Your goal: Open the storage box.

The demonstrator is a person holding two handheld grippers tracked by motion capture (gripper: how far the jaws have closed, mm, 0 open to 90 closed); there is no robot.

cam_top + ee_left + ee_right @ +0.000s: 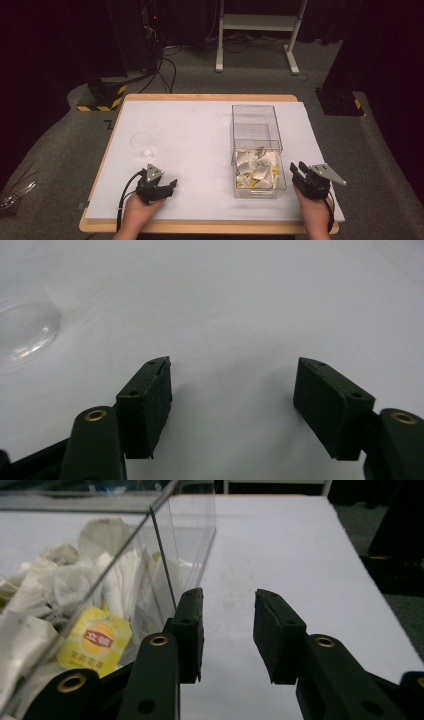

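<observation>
A clear plastic box (256, 150) stands on the white table (200, 130), its near half heaped with white tea bags (256, 169) with yellow tags. My right gripper (300, 172) rests just right of the box's near end, jaws open and empty; in the right gripper view its left jaw sits close to the box wall (165, 550), with tea bags (65, 590) and a yellow tag (95, 642) behind it. My left gripper (167, 186) lies near the front left, open wide over bare table (232, 385). A clear glass (142, 145) stands just beyond it, its rim (22, 335) at the left.
The table's wooden edge (210, 227) runs along the front. Beyond the table on the floor are a white stand's legs (255, 35), cables (165, 70) and yellow-black striped bases (102, 97). Open table surface lies between the glass and the box.
</observation>
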